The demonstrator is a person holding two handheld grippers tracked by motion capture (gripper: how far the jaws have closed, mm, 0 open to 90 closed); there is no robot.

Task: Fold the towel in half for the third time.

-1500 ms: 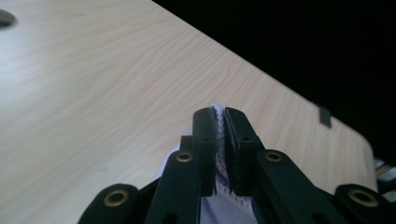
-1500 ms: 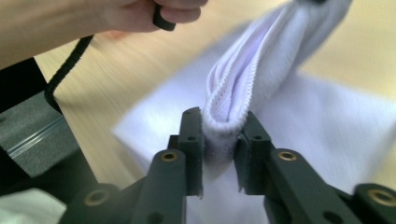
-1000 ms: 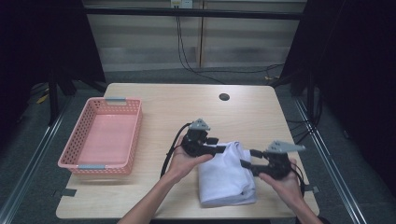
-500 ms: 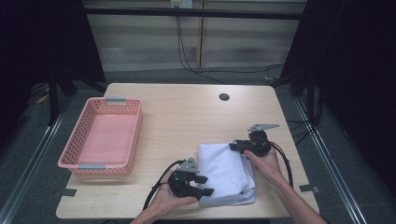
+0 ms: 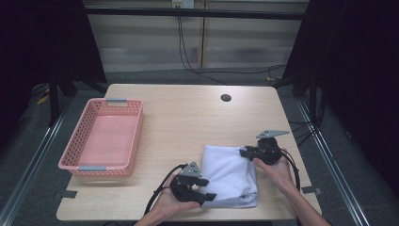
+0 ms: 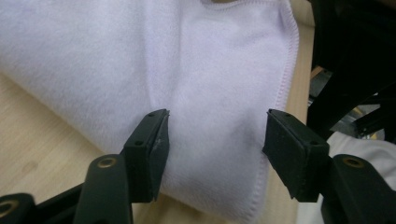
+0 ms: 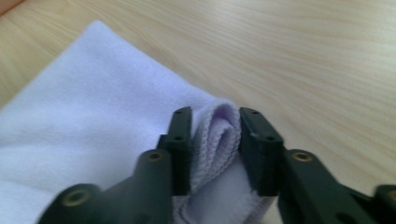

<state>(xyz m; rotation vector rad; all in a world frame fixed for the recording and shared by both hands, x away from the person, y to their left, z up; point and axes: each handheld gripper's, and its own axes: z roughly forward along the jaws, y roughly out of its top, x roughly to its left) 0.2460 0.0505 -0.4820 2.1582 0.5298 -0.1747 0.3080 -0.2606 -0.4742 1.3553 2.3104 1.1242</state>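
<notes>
A folded white towel [image 5: 230,174] lies on the wooden table [image 5: 188,122] near its front edge. My left gripper [image 5: 205,197] rests at the towel's near left corner. In the left gripper view the towel [image 6: 210,70] spreads under and between the jaws of that gripper [image 6: 215,140]; they stand apart, have just been opening, and the pads do not press the cloth. My right gripper [image 5: 243,153] is at the towel's far right corner. Its jaws [image 7: 215,140] pinch a bunched fold of the towel [image 7: 93,93], though they have just eased open a little.
A pink mesh basket [image 5: 136,136] stands empty on the left side of the table. A small dark hole [image 5: 226,98] sits near the table's far edge. Bare wood lies between the basket and the towel.
My left gripper came from the towel's far left edge down to its near left corner. My right gripper went from the near right side up to the far right corner.
</notes>
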